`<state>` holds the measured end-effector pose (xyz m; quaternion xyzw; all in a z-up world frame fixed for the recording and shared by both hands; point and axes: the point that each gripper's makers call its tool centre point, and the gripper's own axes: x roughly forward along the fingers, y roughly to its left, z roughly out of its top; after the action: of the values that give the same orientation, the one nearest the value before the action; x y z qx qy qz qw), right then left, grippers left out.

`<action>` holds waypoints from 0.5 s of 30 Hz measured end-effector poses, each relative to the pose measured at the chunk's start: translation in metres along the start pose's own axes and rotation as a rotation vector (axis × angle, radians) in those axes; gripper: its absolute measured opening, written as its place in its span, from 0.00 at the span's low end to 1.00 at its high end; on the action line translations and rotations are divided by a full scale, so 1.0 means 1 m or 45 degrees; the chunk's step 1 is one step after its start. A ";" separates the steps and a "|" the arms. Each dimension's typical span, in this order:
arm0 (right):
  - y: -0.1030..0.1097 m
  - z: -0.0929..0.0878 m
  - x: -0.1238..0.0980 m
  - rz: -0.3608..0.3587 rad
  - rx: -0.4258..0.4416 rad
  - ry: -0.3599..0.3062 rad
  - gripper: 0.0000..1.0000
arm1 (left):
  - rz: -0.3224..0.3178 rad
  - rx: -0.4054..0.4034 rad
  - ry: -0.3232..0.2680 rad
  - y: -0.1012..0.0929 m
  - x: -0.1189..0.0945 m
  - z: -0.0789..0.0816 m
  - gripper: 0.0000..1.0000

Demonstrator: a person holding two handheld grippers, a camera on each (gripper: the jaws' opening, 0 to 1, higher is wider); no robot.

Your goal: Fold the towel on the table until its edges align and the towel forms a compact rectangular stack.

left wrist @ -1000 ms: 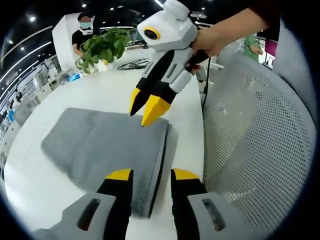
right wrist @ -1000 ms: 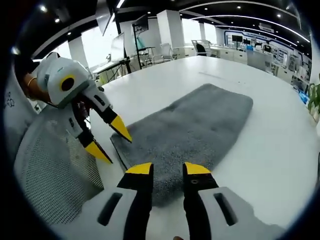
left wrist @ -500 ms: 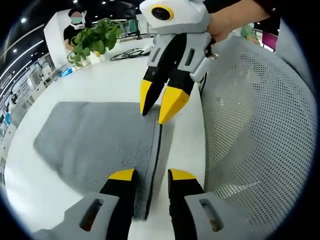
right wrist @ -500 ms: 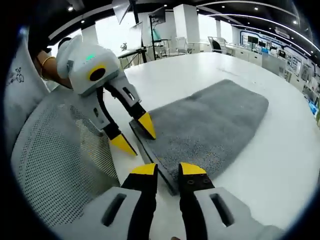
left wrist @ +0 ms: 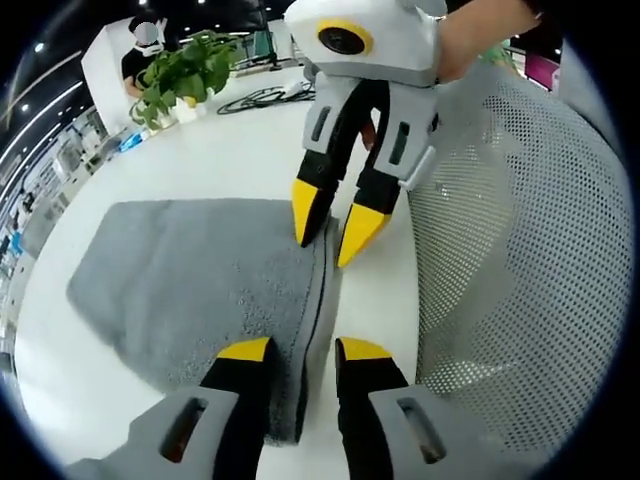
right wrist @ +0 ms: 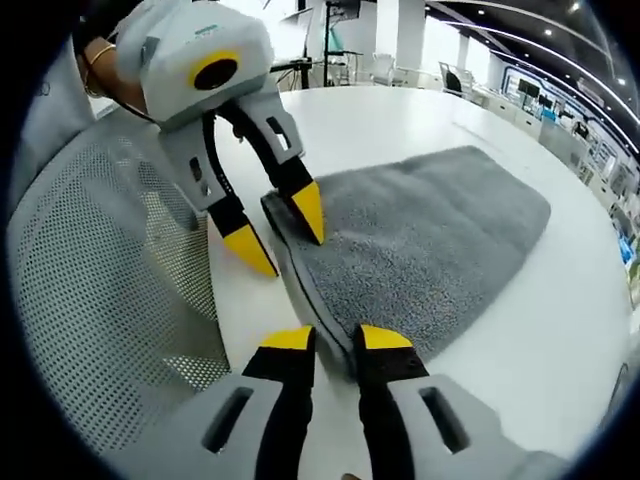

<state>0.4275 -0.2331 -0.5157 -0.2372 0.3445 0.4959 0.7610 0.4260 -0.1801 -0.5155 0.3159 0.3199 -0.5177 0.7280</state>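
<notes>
one folded grey terry towel lies on the round white table. left gripper and right gripper, jaws apart, straddle its near edge, possibly touching.

Right gripper jaws open, straddling folded edge of grey towel on white table. Left gripper opp., jaws apart astride same edge. Mesh chair beside.
</notes>
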 end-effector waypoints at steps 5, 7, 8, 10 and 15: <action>-0.005 -0.004 0.004 0.015 -0.018 0.015 0.09 | 0.011 0.000 0.019 0.001 0.000 0.002 0.22; -0.007 -0.003 0.003 0.010 -0.015 0.019 0.06 | 0.017 -0.012 0.015 0.004 0.004 -0.002 0.20; -0.008 -0.003 0.004 0.011 0.016 0.021 0.06 | 0.034 -0.004 0.017 0.007 0.004 -0.003 0.17; -0.011 -0.003 0.004 -0.003 0.084 0.017 0.04 | 0.032 0.015 0.016 0.007 0.003 -0.002 0.15; -0.010 -0.001 0.002 -0.015 0.169 0.012 0.03 | 0.024 0.033 0.023 0.010 0.002 0.000 0.12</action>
<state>0.4370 -0.2366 -0.5181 -0.1909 0.3789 0.4663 0.7763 0.4358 -0.1785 -0.5159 0.3329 0.3169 -0.5120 0.7257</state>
